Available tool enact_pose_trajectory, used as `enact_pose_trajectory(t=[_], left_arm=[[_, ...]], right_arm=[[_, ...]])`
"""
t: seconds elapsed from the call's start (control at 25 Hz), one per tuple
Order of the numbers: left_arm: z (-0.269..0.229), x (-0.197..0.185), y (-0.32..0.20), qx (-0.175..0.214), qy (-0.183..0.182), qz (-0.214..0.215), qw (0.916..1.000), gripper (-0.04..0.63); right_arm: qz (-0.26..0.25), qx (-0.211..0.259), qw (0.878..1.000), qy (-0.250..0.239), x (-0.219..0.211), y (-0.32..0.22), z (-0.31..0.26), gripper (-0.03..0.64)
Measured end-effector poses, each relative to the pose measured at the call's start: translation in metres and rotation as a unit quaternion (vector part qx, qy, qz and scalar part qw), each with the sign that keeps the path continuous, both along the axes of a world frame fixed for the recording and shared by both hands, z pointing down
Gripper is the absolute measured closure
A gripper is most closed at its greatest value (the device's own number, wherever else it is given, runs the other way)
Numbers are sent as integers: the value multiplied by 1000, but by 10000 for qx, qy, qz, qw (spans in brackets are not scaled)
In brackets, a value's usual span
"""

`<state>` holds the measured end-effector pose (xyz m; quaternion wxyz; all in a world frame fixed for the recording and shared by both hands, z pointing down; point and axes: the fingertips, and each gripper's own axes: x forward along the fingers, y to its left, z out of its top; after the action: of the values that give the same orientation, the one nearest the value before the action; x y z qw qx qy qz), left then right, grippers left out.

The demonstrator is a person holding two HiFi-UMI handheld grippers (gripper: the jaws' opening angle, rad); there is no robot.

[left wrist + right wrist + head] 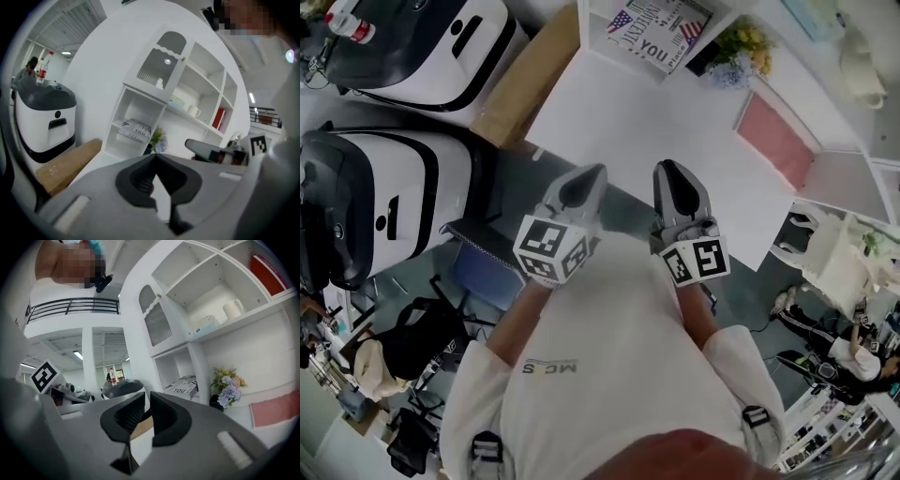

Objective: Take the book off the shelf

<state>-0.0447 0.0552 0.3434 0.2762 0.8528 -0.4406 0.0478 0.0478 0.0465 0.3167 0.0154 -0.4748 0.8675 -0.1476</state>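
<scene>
A book with a black-and-white "YOU" cover lies flat in the low compartment of the white shelf. It also shows in the left gripper view, as the book, and in the right gripper view, as the book. A red book stands upright in a higher compartment. I hold both grippers close to my chest, well short of the shelf. The left gripper is shut with nothing in it. The right gripper shows a narrow gap between its jaws and holds nothing.
A white table lies between me and the shelf. On it are a flower pot and a pink mat. A cardboard box and two white machines stand at the left. A mug sits on a middle shelf.
</scene>
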Motion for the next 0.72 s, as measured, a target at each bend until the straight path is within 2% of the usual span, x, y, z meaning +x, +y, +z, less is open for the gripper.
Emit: enact_pose_trajectory(t=[0.12,0.44,0.72], left_arm=[[3,-11,-29,-132,291,69,9995,594],[10,-20,-81,-284,495,346,9978,594],[12,-20,-113,-722,1319,106,9886,594]], right_arm=[[130,-52,9999,44,-17,-33,5,584],[425,-215,9988,141,-29,-82,16,588],[570,-314,9977,207,-19,-97,27,591]])
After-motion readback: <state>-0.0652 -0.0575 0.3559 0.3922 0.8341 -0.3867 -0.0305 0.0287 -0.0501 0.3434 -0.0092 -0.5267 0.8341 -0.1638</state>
